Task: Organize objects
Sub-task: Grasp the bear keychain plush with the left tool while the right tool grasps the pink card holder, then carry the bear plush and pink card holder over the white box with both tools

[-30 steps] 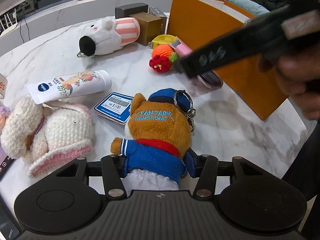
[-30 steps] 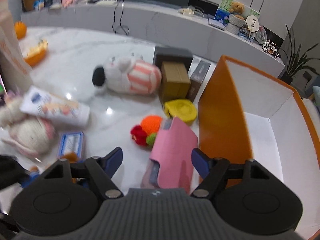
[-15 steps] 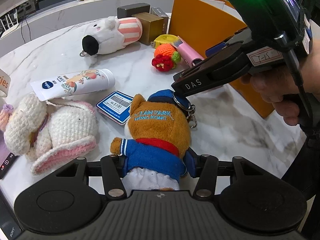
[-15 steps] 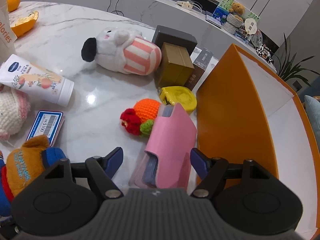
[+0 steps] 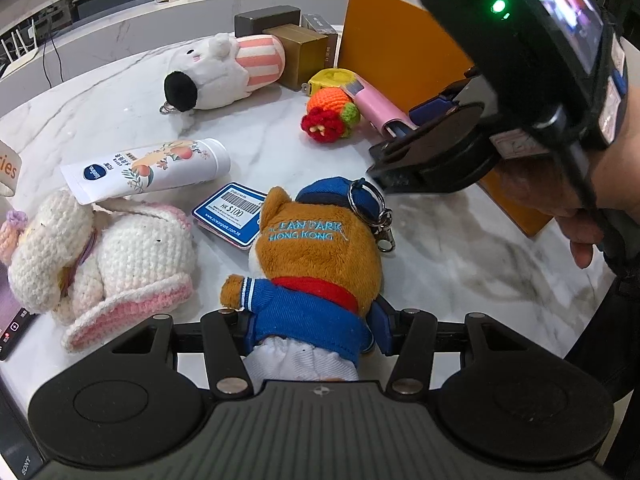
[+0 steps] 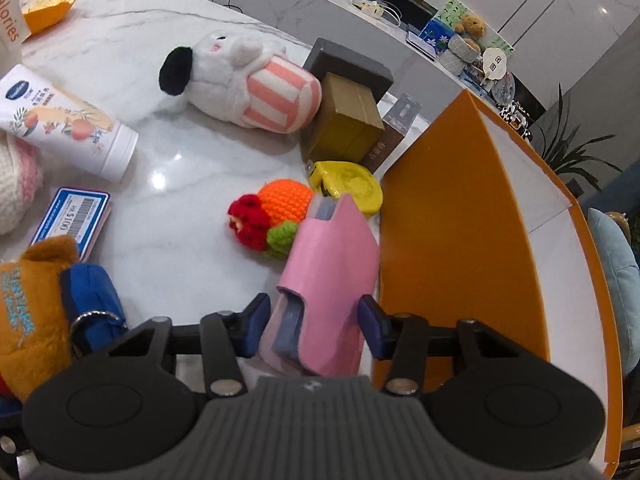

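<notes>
Pink case (image 6: pixel 332 264) at six o'clock of crocheted fruit (image 6: pixel 276 216), beside orange box (image 6: pixel 460 240); right gripper (image 6: pixel 312 320) jaws just closing onto it, apparently gripping now. Left gripper (image 5: pixel 308 328) clamps bear plush (image 5: pixel 316 264). Lift into box likely next.

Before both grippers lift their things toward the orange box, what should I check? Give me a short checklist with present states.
1. Left gripper shut on brown plush bear in blue jacket: ok.
2. Right gripper, jaws just closing, pads pressing the pink sleeve case: cannot tell.
3. Crocheted orange-and-red toy apart from the case: not ok, touching.
4. Open orange box has free space: ok.
</notes>
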Motion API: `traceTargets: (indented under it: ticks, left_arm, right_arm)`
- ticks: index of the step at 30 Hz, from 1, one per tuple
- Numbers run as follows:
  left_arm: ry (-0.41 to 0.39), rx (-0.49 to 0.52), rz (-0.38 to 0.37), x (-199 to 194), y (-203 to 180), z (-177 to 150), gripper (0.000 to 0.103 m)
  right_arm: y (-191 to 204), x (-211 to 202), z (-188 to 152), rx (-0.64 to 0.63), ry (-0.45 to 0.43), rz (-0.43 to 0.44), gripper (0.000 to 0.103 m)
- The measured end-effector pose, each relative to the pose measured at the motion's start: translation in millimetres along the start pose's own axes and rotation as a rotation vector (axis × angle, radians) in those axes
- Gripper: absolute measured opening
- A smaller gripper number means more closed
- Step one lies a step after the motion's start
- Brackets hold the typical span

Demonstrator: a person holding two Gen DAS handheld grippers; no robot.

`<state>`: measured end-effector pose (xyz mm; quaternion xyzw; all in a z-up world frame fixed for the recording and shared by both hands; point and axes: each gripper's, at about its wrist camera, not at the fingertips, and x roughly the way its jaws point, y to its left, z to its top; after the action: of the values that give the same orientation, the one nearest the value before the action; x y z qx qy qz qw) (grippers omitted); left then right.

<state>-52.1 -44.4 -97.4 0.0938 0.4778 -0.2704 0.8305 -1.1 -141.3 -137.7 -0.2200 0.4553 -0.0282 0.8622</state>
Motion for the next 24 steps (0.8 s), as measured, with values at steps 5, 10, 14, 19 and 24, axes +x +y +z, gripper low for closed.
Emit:
traceTargets:
  ticks: [5,10,14,19,24]
  left_arm:
    - [0.003,-0.003,0.002,-0.7,0.1,1.6,0.06]
    - [-0.016,-0.008,-0.001,-4.9,0.8,5.4,0.06]
    - [-0.031,-0.007,-0.005,-8.1,-0.2,8.0,0.06]
    - [-0.056,-0.009,-0.015,-16.5,-3.2,14.5,0.06]
    - [-0.095,-0.015,-0.031,-28.7,-6.5,27.3,0.06]
  right_arm:
    - [-15.4,-6.4,3.9,0.045,-0.013,0.026,0.031]
    - [-33.9,-16.5,5.2,0.106,-0.028,0.076,0.019]
    - [-42.3,-25.0,4.5,0.145,-0.028,0.132,0.019]
    - [-51.8,-40.8,5.1,0.186,-0.066,0.18,0.018]
    - [-66.9,-58.8,7.0,0.239,-0.113,0.223,0.018]
